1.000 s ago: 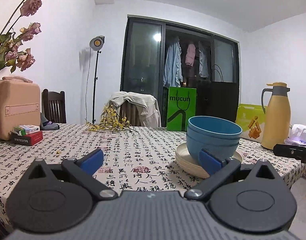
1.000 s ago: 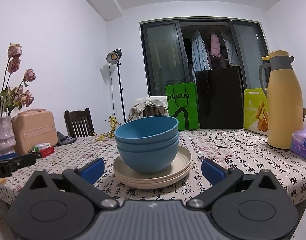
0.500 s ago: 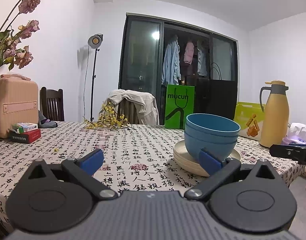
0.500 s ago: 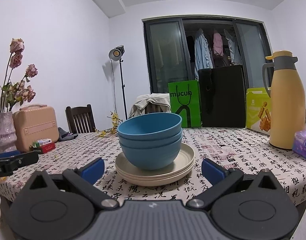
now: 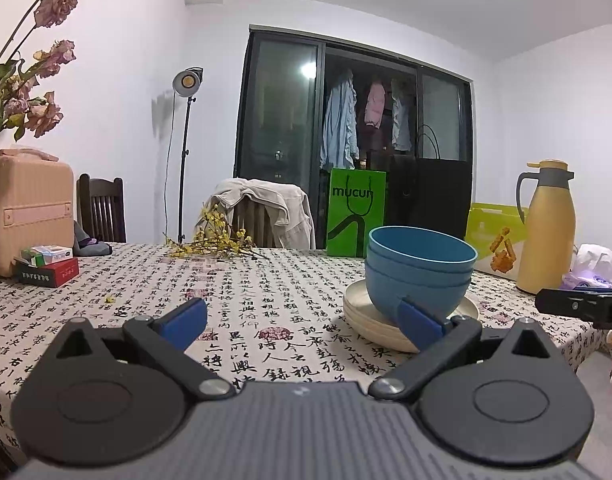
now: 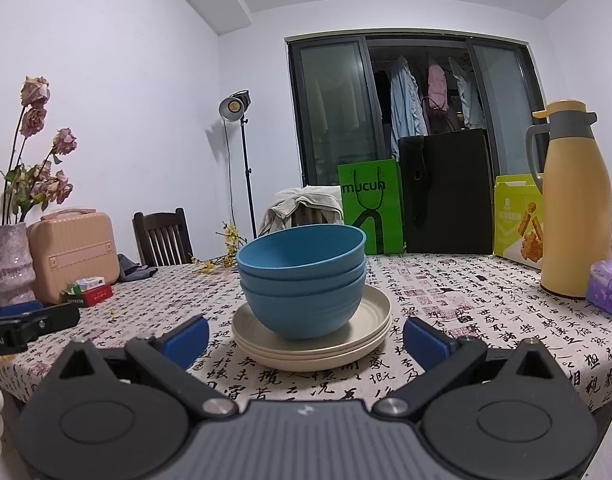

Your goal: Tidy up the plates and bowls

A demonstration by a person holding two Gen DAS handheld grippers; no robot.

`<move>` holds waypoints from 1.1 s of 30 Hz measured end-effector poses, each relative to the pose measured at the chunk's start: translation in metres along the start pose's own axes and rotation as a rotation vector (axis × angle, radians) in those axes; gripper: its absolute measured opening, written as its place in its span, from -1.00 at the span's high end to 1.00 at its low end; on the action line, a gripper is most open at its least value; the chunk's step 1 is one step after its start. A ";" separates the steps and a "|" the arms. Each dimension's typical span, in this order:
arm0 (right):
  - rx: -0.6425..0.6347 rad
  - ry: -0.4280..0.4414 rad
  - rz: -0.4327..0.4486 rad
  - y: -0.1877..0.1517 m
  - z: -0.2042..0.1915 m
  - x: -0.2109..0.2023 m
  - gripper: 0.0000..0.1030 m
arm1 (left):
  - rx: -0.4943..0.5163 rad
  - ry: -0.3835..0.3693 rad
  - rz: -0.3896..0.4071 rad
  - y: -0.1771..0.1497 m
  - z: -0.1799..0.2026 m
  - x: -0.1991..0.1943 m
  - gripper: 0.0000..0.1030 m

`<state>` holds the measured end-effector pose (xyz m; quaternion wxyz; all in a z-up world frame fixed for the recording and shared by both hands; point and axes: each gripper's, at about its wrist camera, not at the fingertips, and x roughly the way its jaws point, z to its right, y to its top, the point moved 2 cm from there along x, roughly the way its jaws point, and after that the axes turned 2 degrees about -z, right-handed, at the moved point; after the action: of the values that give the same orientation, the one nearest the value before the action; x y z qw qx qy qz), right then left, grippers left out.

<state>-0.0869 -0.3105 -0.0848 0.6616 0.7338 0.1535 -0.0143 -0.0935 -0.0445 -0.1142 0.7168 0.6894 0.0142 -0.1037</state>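
three bowls (image 6: 302,280), three plates (image 6: 312,350)

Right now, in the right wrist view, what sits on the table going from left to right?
Vase → pink case → small boxes → blue bowls stacked on cream plates → green bag → black bag → snack box → yellow thermos → tissue pack.
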 end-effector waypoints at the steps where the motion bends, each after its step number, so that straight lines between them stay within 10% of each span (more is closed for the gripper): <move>1: -0.001 -0.001 0.001 0.000 0.000 0.000 -1.00 | 0.000 -0.002 -0.002 0.000 0.000 0.000 -1.00; 33: -0.001 0.004 -0.012 -0.003 -0.001 0.003 -1.00 | -0.004 -0.100 -0.161 -0.005 0.005 0.009 -1.00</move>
<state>-0.0851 -0.3089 -0.0879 0.6616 0.7325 0.1593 -0.0170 -0.0863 -0.0507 -0.1203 0.7073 0.6786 0.0339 -0.1951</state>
